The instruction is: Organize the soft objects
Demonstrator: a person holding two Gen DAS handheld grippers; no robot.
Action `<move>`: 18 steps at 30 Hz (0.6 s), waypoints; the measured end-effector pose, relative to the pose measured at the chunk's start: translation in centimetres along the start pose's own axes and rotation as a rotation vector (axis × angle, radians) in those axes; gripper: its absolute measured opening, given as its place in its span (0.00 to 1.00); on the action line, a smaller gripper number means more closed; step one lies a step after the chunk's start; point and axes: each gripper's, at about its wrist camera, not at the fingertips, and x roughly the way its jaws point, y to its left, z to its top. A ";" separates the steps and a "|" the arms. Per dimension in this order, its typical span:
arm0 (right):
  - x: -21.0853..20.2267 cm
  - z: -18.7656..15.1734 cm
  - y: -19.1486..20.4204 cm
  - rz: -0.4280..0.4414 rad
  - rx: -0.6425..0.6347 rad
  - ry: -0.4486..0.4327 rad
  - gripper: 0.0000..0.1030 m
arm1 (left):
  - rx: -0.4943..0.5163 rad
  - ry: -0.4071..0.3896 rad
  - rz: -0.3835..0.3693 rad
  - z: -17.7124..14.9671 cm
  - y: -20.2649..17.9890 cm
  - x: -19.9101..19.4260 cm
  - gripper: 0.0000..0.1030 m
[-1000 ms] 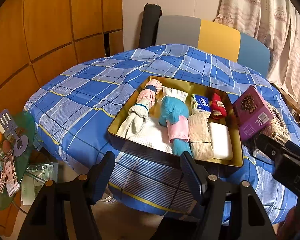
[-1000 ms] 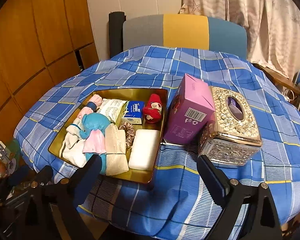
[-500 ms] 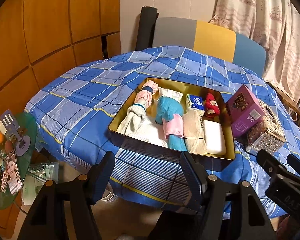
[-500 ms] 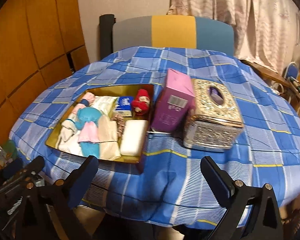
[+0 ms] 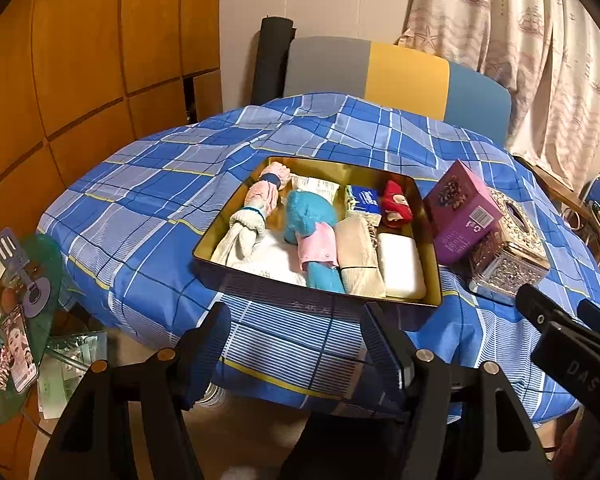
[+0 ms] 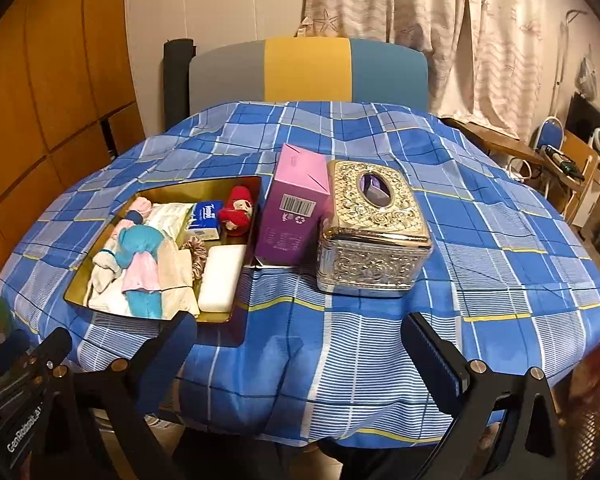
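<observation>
On the round bench under its blue plaid cloth (image 6: 380, 344), we see a shallow gold metal tray (image 5: 312, 298) packed with soft things: a turquoise plush toy wearing a pink band (image 5: 310, 216), a pink-and-white rolled cloth bundle (image 5: 256, 208), a folded beige cloth (image 5: 358, 256), a white rectangular pad (image 5: 400, 266), a small blue tissue pack (image 5: 366, 200) and a red plush doll (image 5: 396, 204). Just beside the tray's right wall stands a purple cardboard box (image 6: 294, 208), and touching the box on its far side sits an ornate silver-gold tissue box (image 6: 374, 232).

Our left gripper (image 5: 296, 344) hangs before the tray's near edge, released, with nothing between its jaws. Our right gripper (image 6: 300, 346) hovers off the bench's near rim, spread wide and empty, roughly in line with the purple box. Neither touches the cloth or the tray. Behind the bench stands a grey, yellow and blue chair back (image 6: 308, 70).
</observation>
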 end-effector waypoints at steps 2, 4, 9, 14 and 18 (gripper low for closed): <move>0.0 0.0 0.1 0.000 -0.006 0.004 1.00 | 0.004 0.003 -0.001 0.0 -0.1 -0.1 0.66; 0.0 -0.1 0.3 0.002 -0.015 0.004 1.00 | 0.001 0.008 -0.003 0.0 -0.1 0.1 0.66; 0.2 -0.3 0.5 0.001 -0.025 0.009 1.00 | -0.014 0.025 -0.003 -0.1 0.1 0.3 0.66; 0.3 -0.4 0.2 0.006 -0.014 0.014 1.00 | -0.024 0.037 -0.005 -0.1 0.3 0.6 0.66; 0.4 -0.4 0.2 0.012 -0.010 0.020 1.00 | -0.020 0.039 -0.002 -0.2 0.3 0.6 0.66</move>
